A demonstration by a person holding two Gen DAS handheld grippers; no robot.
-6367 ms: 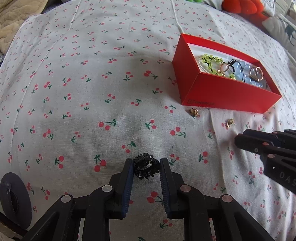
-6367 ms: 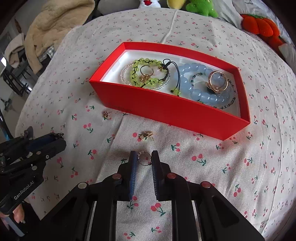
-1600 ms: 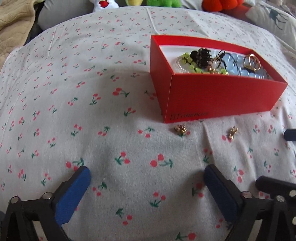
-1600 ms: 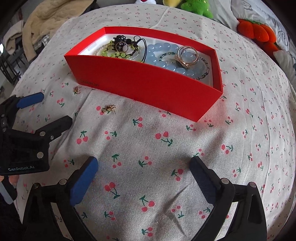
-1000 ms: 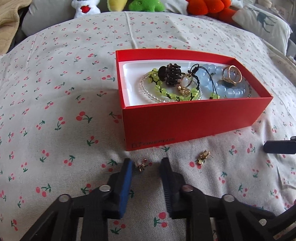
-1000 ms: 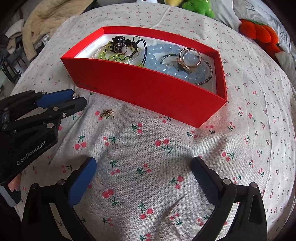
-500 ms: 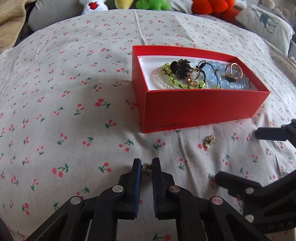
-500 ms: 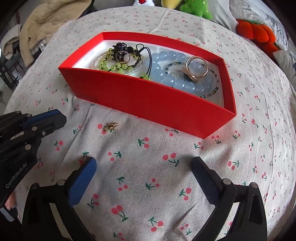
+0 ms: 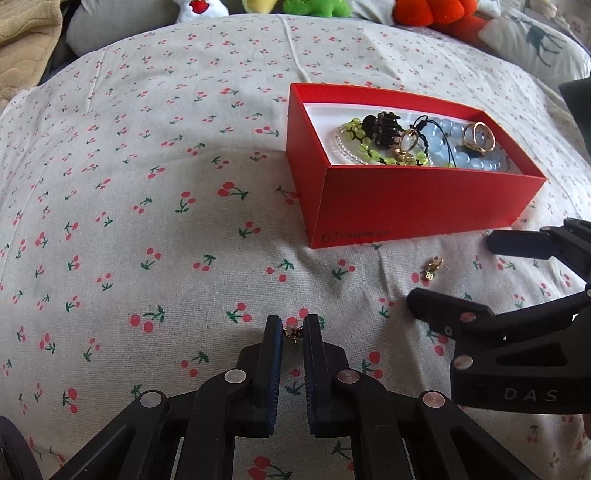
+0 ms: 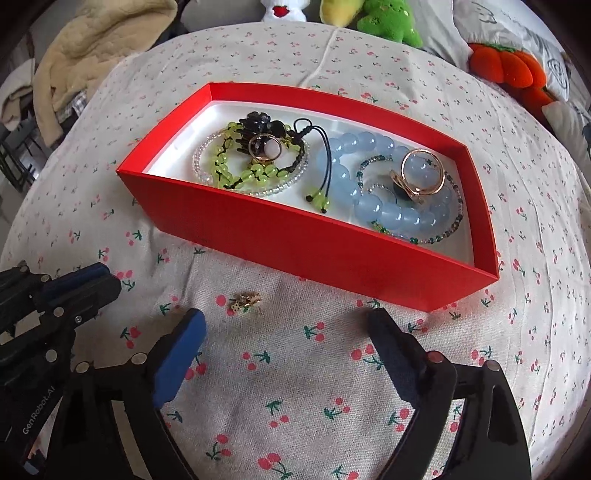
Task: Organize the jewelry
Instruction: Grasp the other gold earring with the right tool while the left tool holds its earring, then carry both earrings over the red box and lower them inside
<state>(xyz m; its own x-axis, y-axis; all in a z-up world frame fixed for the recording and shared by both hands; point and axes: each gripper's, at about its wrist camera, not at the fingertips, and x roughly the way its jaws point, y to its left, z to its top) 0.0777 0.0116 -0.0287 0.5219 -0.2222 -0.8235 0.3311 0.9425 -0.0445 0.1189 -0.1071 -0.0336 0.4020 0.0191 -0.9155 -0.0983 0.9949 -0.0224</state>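
On a rounded surface under a cherry-print cloth (image 9: 147, 184) we see a red box (image 10: 314, 243) lined in white, holding a green bead bracelet (image 10: 236, 173), a blue bead bracelet (image 10: 369, 199), a black hair clip (image 9: 380, 127) and gold rings. Our left claw (image 9: 293, 332) is nearly closed, pinching a small gold earring (image 9: 291, 333) just above the cloth. Our right claw (image 10: 284, 332) is spread wide and holds nothing; a second gold earring (image 10: 245, 298) lies on the cloth in front of the box, just beyond the right claw's blue-padded finger. Behind the surface sit plush toys (image 10: 388, 22), an orange plush (image 10: 506, 66), pillows and a beige blanket (image 10: 96, 40).
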